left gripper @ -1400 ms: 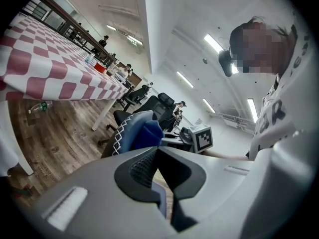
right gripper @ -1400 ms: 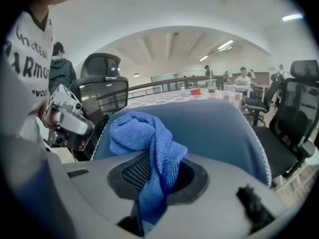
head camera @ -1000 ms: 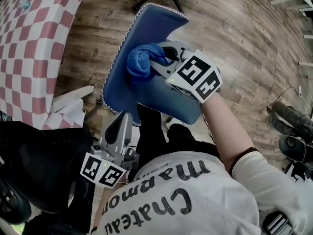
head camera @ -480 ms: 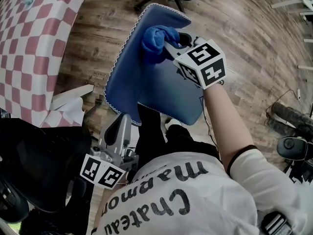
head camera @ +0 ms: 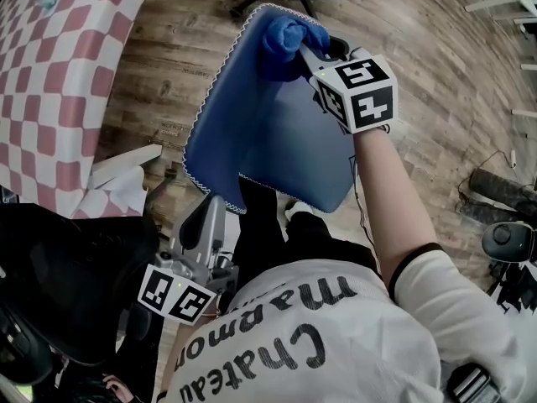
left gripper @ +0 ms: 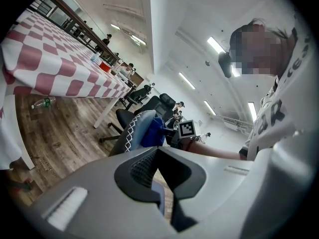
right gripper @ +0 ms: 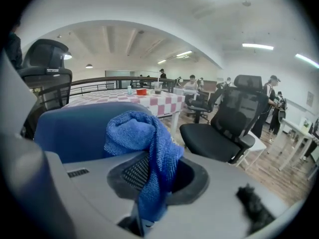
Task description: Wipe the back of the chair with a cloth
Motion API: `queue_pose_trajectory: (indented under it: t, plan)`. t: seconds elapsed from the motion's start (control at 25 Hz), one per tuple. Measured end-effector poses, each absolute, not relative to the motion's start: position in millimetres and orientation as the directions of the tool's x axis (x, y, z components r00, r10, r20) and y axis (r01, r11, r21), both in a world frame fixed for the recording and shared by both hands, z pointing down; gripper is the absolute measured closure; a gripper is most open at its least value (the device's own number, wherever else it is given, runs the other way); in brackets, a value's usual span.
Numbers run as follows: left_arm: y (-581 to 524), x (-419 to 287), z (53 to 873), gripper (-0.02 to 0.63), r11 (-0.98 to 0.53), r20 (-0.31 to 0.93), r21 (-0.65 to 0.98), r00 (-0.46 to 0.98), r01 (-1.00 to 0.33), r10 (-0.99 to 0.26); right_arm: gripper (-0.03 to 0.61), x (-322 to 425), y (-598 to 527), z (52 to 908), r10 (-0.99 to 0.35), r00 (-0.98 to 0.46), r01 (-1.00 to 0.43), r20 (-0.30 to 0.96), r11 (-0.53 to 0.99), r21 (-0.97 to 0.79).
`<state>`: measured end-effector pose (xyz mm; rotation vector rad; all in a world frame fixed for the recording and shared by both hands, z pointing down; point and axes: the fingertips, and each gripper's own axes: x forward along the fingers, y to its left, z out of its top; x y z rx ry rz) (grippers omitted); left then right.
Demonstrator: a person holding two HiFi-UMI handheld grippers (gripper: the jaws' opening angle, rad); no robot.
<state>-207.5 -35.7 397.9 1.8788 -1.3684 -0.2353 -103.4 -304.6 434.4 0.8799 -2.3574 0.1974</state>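
Closest in, down at 7 o'clock in the head view, the left gripper point(head camera: 204, 218) hangs low beside the person's white shirt point(head camera: 310, 334); its own view shows the jaws drawn together with nothing between them, well apart from the work. Just beyond it, the blue chair back point(head camera: 268, 133) fills the middle, white stitching along its edge, black frame below. Up at the 12 o'clock end of that back, the right gripper point(head camera: 309, 47) reaches in from the 2 o'clock side, arm stretched out, marker cube facing up. The blue cloth point(head camera: 285, 36) is bunched and clamped in its jaws, and the wad presses on the top edge of the chair back. In the right gripper view the cloth point(right gripper: 142, 133) sits pinched between the jaws, spilling out ahead of them, with the chair back point(right gripper: 75, 126) right behind it at 9 o'clock. Further off, a table point(head camera: 50, 74) under a red-and-white check cover lies at 10 o'clock on the wood floor point(head camera: 419, 74), and a black office chair point(right gripper: 224, 128) stands at 3 o'clock in the right gripper view.
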Motion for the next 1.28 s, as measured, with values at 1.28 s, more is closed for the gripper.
queue_pose_trajectory:
  t: [1.28]
  plan:
    - [1, -190, 386, 0.609, -0.071, 0.295, 0.648, 0.335, -0.758, -0.895, 0.492, -171, -3, 419, 0.235, -0.839, 0.146, 0.491, 0.966, -0.212]
